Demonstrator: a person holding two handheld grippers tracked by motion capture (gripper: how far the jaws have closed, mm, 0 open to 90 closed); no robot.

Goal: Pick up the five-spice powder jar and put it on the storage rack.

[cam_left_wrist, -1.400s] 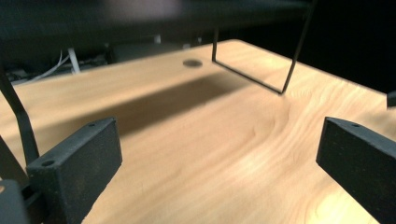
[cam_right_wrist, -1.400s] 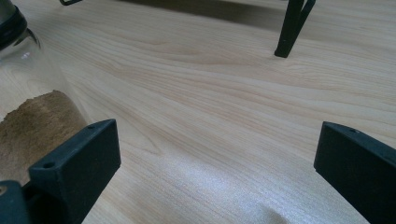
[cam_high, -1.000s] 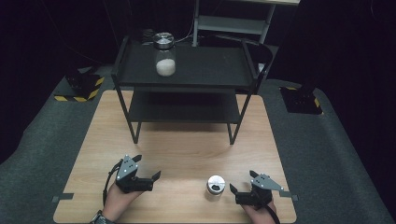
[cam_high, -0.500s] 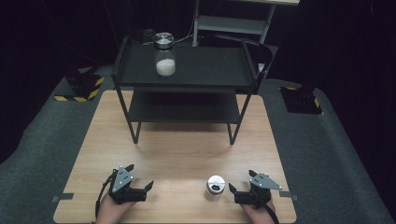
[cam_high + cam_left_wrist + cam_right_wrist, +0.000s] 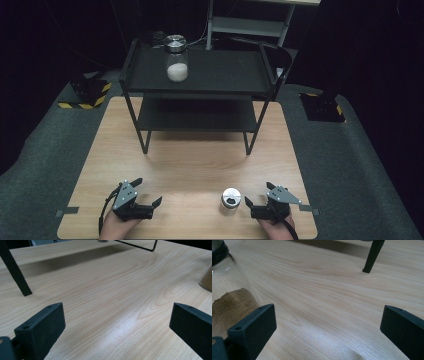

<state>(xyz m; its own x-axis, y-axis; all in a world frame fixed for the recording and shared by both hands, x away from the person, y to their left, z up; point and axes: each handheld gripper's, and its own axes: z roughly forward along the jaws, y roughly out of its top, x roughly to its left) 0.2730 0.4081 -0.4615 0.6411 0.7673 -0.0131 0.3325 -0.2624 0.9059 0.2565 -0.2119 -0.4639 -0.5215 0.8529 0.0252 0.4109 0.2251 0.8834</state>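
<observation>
A small glass jar (image 5: 231, 199) with a silver lid stands near the table's front edge; brown powder fills its lower part (image 5: 229, 305). My right gripper (image 5: 256, 196) rests open just to the jar's right, nothing between its jaws. My left gripper (image 5: 146, 192) lies open at the front left, well apart from that jar, whose edge (image 5: 206, 277) shows at the far right in the left gripper view. A second glass jar (image 5: 176, 59) with white powder and a metal lid stands on the top shelf of the black rack (image 5: 240, 80).
The black two-level rack stands at the back of the wooden table (image 5: 200, 165); its legs (image 5: 13, 272) (image 5: 373, 256) touch down ahead of both grippers. A grey mat (image 5: 340, 150) surrounds the table. Yellow-black striped blocks (image 5: 87, 97) lie at the back left.
My left gripper has pulled back toward the front edge and settled lower on the table. The right gripper and both jars have stayed in place.
</observation>
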